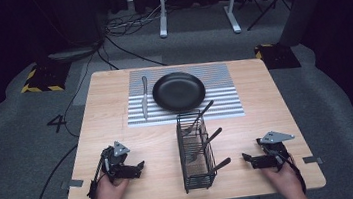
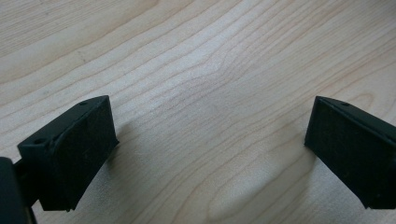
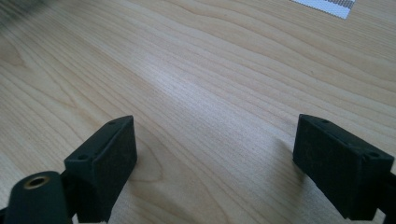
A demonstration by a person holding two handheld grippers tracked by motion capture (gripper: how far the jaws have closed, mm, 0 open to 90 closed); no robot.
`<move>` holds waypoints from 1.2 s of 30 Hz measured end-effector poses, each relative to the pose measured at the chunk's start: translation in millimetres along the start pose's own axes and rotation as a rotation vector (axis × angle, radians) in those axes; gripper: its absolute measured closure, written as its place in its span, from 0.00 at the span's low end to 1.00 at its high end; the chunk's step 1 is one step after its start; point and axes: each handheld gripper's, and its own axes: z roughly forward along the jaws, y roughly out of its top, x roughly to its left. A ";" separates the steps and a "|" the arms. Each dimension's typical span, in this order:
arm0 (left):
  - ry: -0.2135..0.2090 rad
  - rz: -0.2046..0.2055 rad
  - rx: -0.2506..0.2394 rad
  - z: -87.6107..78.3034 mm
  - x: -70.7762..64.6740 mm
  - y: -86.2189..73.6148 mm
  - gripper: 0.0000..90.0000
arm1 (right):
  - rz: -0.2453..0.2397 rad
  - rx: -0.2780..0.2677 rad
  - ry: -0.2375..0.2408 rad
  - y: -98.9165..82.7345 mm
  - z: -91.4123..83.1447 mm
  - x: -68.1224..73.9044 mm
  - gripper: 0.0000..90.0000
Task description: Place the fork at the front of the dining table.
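A black wire cutlery basket stands at the table's near middle, with three dark-handled utensils leaning out to the right. Beyond it a black plate lies on a grey striped placemat, and a knife lies left of the plate. My left gripper rests on the wood left of the basket, open, jaws wide with bare table between them. My right gripper rests right of the basket, open as well, nothing between its jaws.
The wooden table has bare wood on both sides of the basket. A corner of the placemat lies far ahead in the right gripper view. Cables, a desk frame and yellow-black stands sit on the grey floor beyond.
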 end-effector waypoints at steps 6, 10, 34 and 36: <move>0.005 -0.008 0.004 0.7 -0.8 0.8 0.02 | -0.001 0.000 0.000 0.0 0.0 0.0 0.15; 0.009 -0.011 0.003 1.1 -1.1 1.2 0.01 | -0.002 0.000 0.000 0.0 0.1 -0.2 0.15; 0.012 -0.014 0.002 2.0 -0.1 2.3 0.02 | 0.006 0.006 0.030 4.5 -7.8 6.6 0.42; 0.012 -0.013 0.002 1.9 0.0 2.3 0.01 | 0.002 -0.003 0.035 7.2 -10.0 8.0 0.42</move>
